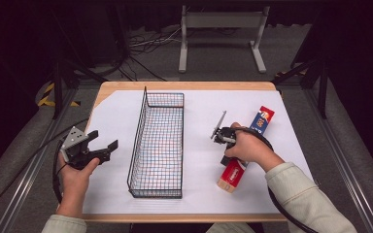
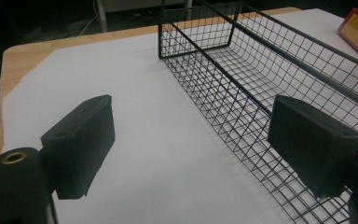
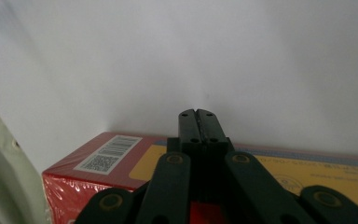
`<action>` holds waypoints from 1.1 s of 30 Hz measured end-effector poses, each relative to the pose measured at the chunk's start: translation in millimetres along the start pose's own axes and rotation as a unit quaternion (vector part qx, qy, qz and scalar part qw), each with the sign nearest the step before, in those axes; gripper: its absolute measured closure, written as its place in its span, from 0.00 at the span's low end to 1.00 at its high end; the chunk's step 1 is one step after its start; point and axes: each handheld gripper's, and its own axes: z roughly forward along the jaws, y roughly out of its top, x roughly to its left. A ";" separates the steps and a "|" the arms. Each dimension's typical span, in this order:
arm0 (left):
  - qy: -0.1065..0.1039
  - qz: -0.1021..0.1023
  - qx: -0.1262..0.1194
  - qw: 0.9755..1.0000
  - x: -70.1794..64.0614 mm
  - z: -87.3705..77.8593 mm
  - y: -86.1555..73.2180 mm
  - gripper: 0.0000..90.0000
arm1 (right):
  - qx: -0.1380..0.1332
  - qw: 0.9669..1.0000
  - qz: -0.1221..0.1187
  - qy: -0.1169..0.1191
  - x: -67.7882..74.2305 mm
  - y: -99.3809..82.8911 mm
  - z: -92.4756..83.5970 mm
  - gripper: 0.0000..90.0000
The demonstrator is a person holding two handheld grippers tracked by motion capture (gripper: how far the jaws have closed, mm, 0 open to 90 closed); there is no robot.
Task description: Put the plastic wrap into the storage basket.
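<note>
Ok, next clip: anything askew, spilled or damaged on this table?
Nothing spilled or damaged. The red box lies flat and diagonal on the white sheet, while the wire basket sits straight. The right tongs are shut just over the box; the left tongs stand open beside the basket.

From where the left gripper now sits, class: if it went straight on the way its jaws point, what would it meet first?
Most likely the near long wall of the wire basket. The left gripper has its jaws open and points toward it across bare white paper, though depth is hard to judge.
</note>
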 end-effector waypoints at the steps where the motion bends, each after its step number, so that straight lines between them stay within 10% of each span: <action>1: -0.001 0.001 0.000 1.000 -0.4 0.3 0.3 0.17 | 0.009 1.000 0.000 0.000 1.7 -4.8 0.2 1.00; 15: -0.004 0.003 0.003 1.000 -3.2 4.4 1.7 0.17 | 0.040 0.998 0.044 -0.001 0.5 -47.5 0.4 1.00; 22: -0.002 0.005 0.002 1.000 -3.0 4.9 2.2 0.17 | -0.040 0.997 0.068 0.013 0.9 -54.3 -2.7 0.88; 28: 0.007 0.009 0.003 1.000 -1.3 4.9 1.8 0.17 | -0.168 0.979 0.113 0.012 4.2 -61.9 -18.5 0.66; 31: 0.014 0.009 0.002 1.000 0.5 2.8 1.2 0.17 | -0.274 0.949 0.153 -0.016 7.0 -73.7 -37.3 0.55; 32: 0.015 0.009 0.002 1.000 1.5 1.9 0.9 0.17 | -0.289 0.942 0.166 -0.023 6.4 -77.2 -41.2 0.53; 33: 0.015 0.009 0.002 1.000 1.5 1.9 0.9 0.17 | -0.289 0.942 0.166 -0.023 6.4 -77.2 -41.2 0.53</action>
